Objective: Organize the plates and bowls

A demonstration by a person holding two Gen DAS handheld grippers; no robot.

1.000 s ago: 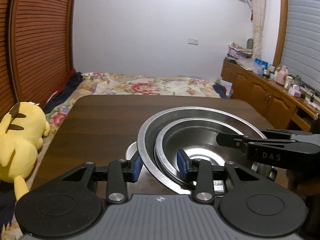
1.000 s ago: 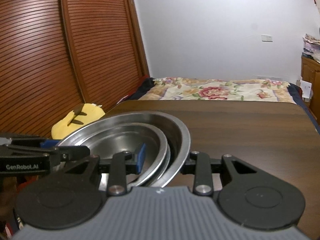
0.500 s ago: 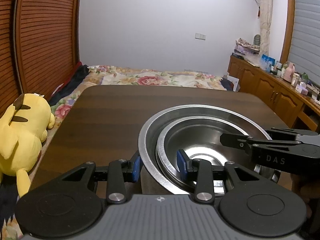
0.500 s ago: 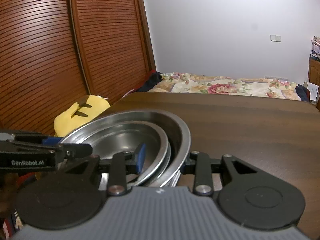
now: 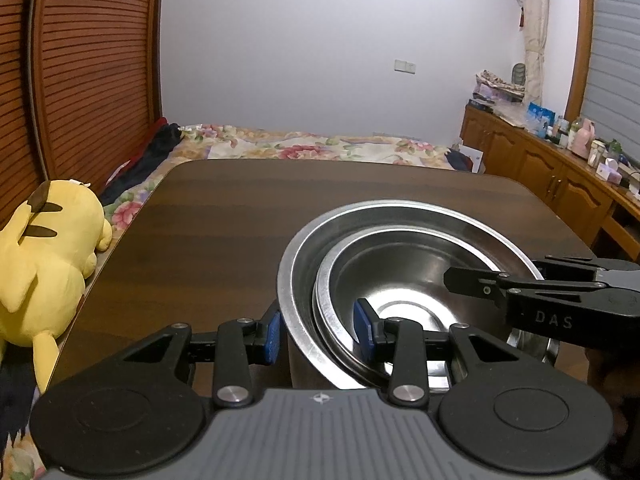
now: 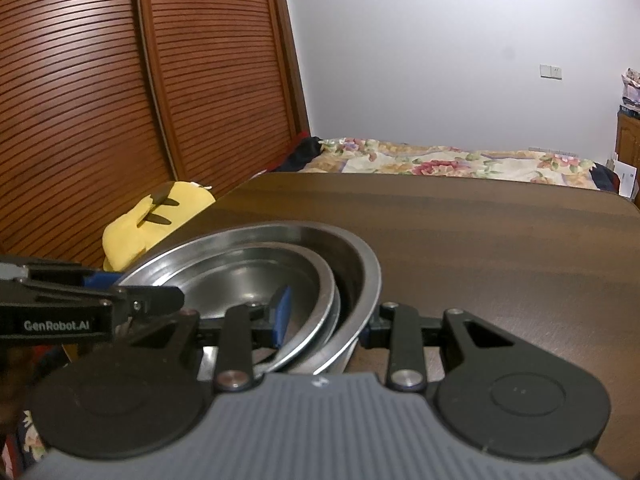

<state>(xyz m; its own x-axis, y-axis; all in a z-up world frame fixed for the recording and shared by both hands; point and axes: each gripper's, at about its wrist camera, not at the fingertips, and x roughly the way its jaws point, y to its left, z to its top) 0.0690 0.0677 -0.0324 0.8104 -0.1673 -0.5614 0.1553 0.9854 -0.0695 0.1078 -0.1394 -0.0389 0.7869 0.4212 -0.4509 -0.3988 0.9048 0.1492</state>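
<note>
At the far left of the left wrist view a yellow plush toy (image 5: 44, 256) lies beside the dark wooden table (image 5: 224, 216), with a flowered bedspread (image 5: 320, 146) beyond the table's far edge. The left gripper (image 5: 320, 330) comes next: its blue-padded fingers (image 5: 273, 333) straddle the near left rim of the nested steel bowls, one outside the large outer bowl (image 5: 298, 280), the other inside the smaller inner bowl (image 5: 400, 276). Gaps show between the pads and the metal, so I cannot tell whether the jaws actually clamp the rims or merely bracket them. The inner bowl sits off-centre within the outer one, leaning toward the near side. At the right the right gripper (image 5: 472, 280) reaches in over the opposite rim (its side is lettered DAS), and a wooden cabinet (image 5: 552, 184) crowded with small items runs along the wall.

From the right wrist view the left gripper (image 6: 160, 298) enters at the left, in front of slatted wooden doors (image 6: 120, 80). The right gripper (image 6: 326, 314) likewise straddles both rims, blue pad inside the inner bowl (image 6: 248, 276), the other finger outside the outer bowl (image 6: 360, 268) and mostly hidden by it; its grip is equally unclear. The bowls stand on the table (image 6: 480, 232) near its front corner.
</note>
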